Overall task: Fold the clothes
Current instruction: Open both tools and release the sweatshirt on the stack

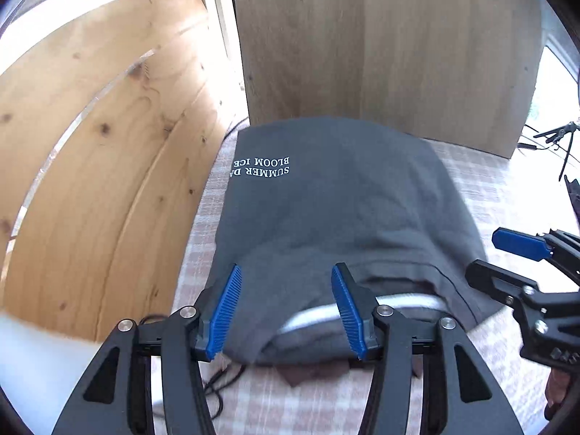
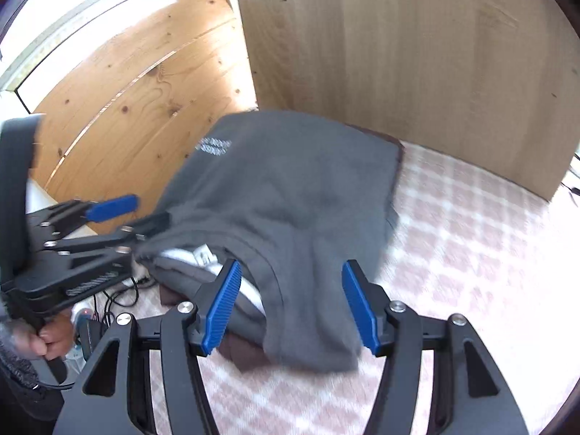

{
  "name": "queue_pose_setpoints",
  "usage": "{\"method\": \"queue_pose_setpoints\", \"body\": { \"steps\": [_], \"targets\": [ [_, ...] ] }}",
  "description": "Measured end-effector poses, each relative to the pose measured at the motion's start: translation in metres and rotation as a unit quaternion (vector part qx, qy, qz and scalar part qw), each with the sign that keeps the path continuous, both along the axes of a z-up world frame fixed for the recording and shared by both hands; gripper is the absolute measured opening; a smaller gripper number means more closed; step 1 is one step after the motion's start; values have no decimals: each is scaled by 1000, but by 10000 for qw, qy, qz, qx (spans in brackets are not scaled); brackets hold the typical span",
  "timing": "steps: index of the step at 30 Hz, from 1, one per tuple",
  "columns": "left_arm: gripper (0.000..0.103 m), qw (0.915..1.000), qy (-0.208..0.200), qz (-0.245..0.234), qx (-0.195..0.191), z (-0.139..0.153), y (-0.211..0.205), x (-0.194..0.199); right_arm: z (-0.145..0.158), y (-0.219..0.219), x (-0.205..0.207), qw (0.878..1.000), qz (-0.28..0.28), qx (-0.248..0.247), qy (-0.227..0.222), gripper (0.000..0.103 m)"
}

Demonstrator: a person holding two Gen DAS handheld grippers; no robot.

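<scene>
A dark grey T-shirt (image 1: 326, 199) with white lettering lies folded on a pink checked cloth (image 1: 482, 188), its near hem overlapping other folded clothes with a white band (image 1: 315, 313). My left gripper (image 1: 286, 275) is open, its blue pads either side of the near edge of the shirt without touching it. My right gripper (image 2: 291, 270) is open too, straddling the shirt's (image 2: 290, 188) near corner. The right gripper shows at the right of the left wrist view (image 1: 485, 257), and the left gripper shows at the left of the right wrist view (image 2: 145, 210).
A wooden panel (image 1: 380, 43) stands upright just behind the shirt. Pine boards (image 1: 90, 127) slope along the left. Black cables (image 1: 217, 384) lie at the near left edge of the cloth. A tripod (image 1: 558, 134) stands far right.
</scene>
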State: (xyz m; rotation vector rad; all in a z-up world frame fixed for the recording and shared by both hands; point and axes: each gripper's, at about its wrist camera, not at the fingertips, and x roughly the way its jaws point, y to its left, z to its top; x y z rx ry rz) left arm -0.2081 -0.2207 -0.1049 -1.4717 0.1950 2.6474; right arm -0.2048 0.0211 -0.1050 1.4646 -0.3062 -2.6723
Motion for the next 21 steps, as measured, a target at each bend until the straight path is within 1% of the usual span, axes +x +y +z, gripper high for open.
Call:
{"method": "queue_pose_setpoints", "body": {
  "steps": [2,4,6,9,11,13,17,21],
  "targets": [
    [55,10000,67,-43,16,7,1,15,4,2,11,9999,-110,9,-37,58],
    [56,9999,133,-85,32,13,2,30,7,2,24,9998,-208,-14,-21,58],
    [61,9997,200,-128,48,20,3,44,12,1,36,9995,-298,56,-41,58],
    [64,9993,300,-192,73,30,4,66,21,-1,57,9991,-396,165,-31,59],
    [65,9990,367,-234,89,37,5,81,26,-2,71,9989,-447,168,4,60],
    [67,9986,433,-277,105,43,6,96,30,-4,85,9986,-505,170,46,63],
    [75,9976,566,-362,137,57,8,125,36,-6,113,9978,-633,184,106,64],
    [76,9970,576,-489,167,56,11,146,41,-8,134,9970,-733,192,132,64]
  ]
}}
